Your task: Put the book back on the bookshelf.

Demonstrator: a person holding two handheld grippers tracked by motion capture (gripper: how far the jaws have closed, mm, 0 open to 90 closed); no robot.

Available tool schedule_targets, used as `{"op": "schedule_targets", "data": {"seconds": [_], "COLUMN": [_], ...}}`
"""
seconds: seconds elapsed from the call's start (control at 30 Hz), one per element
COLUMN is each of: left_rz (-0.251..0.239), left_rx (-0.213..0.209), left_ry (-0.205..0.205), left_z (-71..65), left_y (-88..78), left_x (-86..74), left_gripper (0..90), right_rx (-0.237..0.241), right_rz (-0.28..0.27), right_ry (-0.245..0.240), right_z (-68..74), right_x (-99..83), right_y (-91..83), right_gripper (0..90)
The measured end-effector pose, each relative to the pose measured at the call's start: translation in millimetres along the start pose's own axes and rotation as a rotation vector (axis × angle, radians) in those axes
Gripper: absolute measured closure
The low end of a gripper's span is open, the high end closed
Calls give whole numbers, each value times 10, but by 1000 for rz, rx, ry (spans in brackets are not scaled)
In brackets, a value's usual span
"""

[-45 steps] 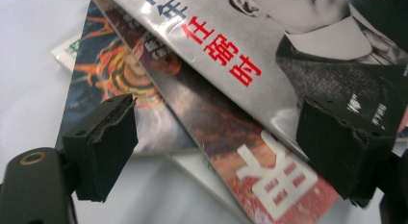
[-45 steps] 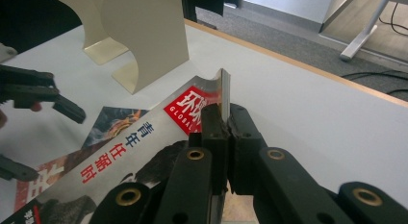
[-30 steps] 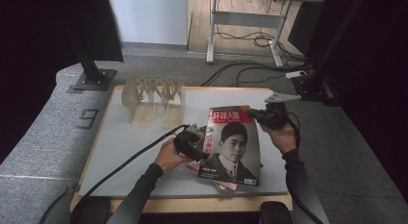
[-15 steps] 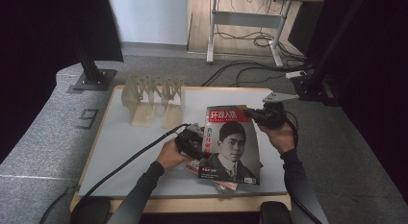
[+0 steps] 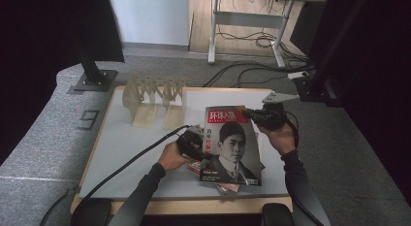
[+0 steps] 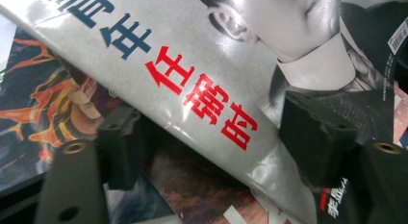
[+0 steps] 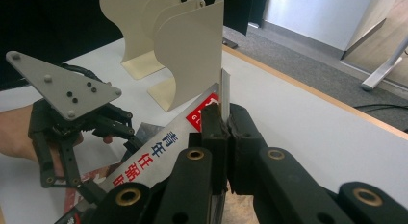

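My right gripper [image 7: 225, 119] pinches the floppy, glossy magazine [image 5: 232, 143] at its two-o'clock corner; my left gripper [image 5: 190, 142], jaws wide, at nine.

lab/studio | black curtains [image 5: 43, 32] | floor cables [image 5: 252, 39] | stand base [image 5: 94, 80]

Dim room, glare on magazine cover [image 6: 269, 65], soft focus.

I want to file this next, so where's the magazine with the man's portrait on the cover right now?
In the high view the portrait magazine lies right of centre on the table, atop other magazines, right of the cream file rack. The right gripper pinches its top edge; the left gripper is at its left edge.
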State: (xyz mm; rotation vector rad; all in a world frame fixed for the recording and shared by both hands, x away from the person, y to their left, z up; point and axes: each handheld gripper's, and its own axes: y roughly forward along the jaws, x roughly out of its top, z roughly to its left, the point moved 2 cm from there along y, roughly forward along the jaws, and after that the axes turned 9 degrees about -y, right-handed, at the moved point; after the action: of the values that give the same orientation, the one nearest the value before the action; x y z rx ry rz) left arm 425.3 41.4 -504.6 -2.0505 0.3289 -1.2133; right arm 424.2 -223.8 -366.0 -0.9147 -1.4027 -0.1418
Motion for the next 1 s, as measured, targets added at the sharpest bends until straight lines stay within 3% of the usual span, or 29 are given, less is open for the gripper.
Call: {"op": "schedule_targets", "data": {"seconds": [0.13, 0.37, 0.6, 0.77, 0.8, 0.83, 1.0], "left_rz": [-7, -43, -63, -152, -152, -187, -275], "left_rx": [11, 32, 21, 26, 26, 36, 64], "left_ry": [-7, 17, 6, 2, 2, 6, 18], "left_z": [-6, -68, -85, -106, -106, -123, -138], "left_y": [-58, -152, -199, -302, -302, -349, -485], "left_x": [17, 60, 79, 142, 142, 174, 260], "left_gripper": [425, 635, 691, 732, 739, 746, 782], "right_rx": [9, 3, -5, -38, -44, -49, -77], "right_rz": [-5, -4, -6, -25, -35, -44, -84], "right_ry": [9, 18, 18, 7, 5, 4, -24], "right_z": [-8, -26, -37, -63, -74, -82, -94], "right_x": [-7, -18, -3, 50, 69, 90, 235], "right_y": [-8, 4, -21, -94, -119, -146, -268], "right_gripper": [866, 865, 865, 864, 864, 864, 864]}}
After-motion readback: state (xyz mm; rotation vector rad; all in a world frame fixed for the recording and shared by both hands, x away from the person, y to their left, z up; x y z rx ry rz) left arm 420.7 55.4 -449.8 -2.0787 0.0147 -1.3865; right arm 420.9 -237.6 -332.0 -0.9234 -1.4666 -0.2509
